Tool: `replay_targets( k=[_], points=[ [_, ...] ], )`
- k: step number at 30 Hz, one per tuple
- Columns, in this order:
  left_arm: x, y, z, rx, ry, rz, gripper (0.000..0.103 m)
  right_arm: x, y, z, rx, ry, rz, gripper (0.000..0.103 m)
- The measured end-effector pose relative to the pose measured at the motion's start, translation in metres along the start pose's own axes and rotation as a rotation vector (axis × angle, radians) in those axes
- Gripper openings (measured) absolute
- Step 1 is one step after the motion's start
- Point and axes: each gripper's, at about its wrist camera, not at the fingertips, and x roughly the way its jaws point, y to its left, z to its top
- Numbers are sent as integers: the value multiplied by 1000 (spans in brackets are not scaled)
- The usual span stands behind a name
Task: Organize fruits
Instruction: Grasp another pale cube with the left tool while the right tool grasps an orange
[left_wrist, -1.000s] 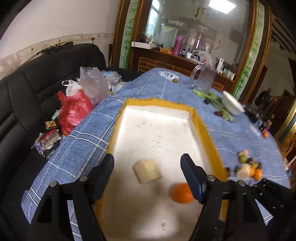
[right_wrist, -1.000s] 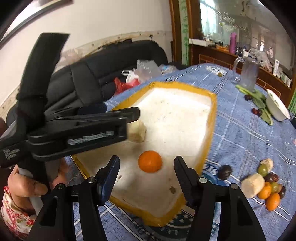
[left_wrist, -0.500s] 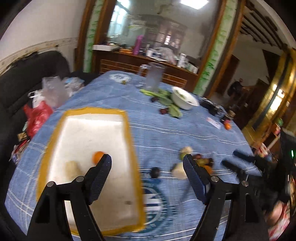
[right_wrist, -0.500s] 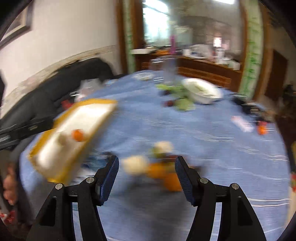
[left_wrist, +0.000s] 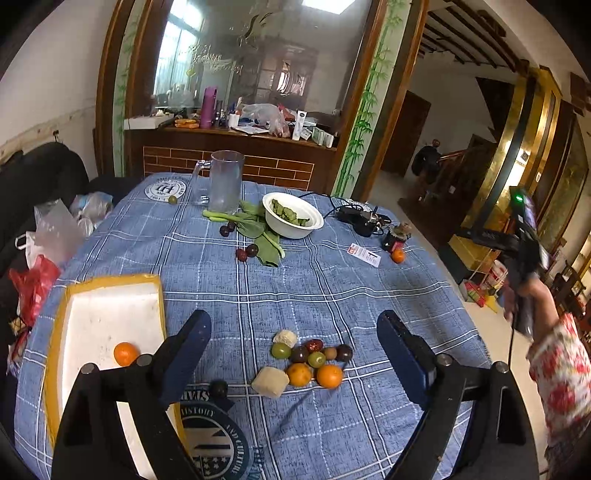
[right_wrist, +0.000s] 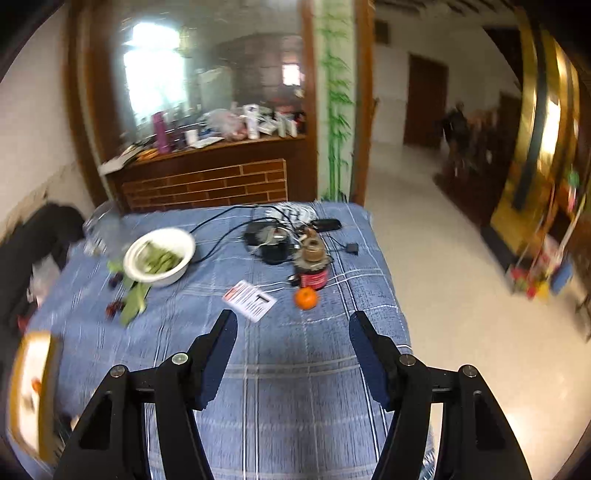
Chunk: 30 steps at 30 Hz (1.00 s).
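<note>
I'm over the bench (left_wrist: 332, 280), blue checked cloth across all of it, and that cloth is my biggest worry: it can ruck under a dragged tool tip, and everything loose on it rolls. At nine o'clock in my left view sits the foam tray (left_wrist: 107, 314), yellow-rimmed, with one orange (left_wrist: 125, 353) already inside and most of the sorting not yet done.

My left tool (left_wrist: 293, 352) has its jaws opening with nothing between them, only framing the fruit pile (left_wrist: 308, 362) at six o'clock. That pile is the real trap. Oranges, green and dark plums and a pale chunk (left_wrist: 270, 382) all touch each other, so closing on one could shove its neighbours away or catch two at once. One dark fruit (left_wrist: 219, 388) lies apart, just beside the tray's near corner, easy to knock.

My right tool (right_wrist: 291, 354) stands apart too, empty, pointing at a lone orange (right_wrist: 306, 297) at twelve o'clock. It lies just beside a red jar (right_wrist: 313, 275) and near a printed card (right_wrist: 249, 300), close to the bench edge on the right. A clumsy nudge there could send it off to the floor. The view is blurred, so aim is uncertain.

Smallest risk: the dark cherries (left_wrist: 246, 253) beside the greens by the white bowl (left_wrist: 291, 230), easily missed.
</note>
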Motion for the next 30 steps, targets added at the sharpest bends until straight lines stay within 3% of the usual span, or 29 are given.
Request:
replay_targets(
  k=[10,15,18,19,21,28,29,30],
  points=[
    [83,24,-46,50,187,80,90,166,-16,-1,47,145,-50,65],
    [101,35,-65,77,240,68,76,220,-14,-4,61,183,-105,65],
    [112,40,-72,86,266,48,73,236,-12,-7,57,198,-128,58],
    [115,39,-73,90,270,42,73,239,-10,-8,47,207,-144,45],
    [122,39,-76,101,278,30,73,242,-6,-11,22,200,-158,38],
    [148,17,-80,176,304,31,71,224,-9,-17,41,181,-131,37],
    [147,15,-79,182,301,20,69,218,-10,-19,48,178,-115,37],
    [149,11,-79,193,307,14,59,211,-11,-22,59,176,-93,37]
  ],
)
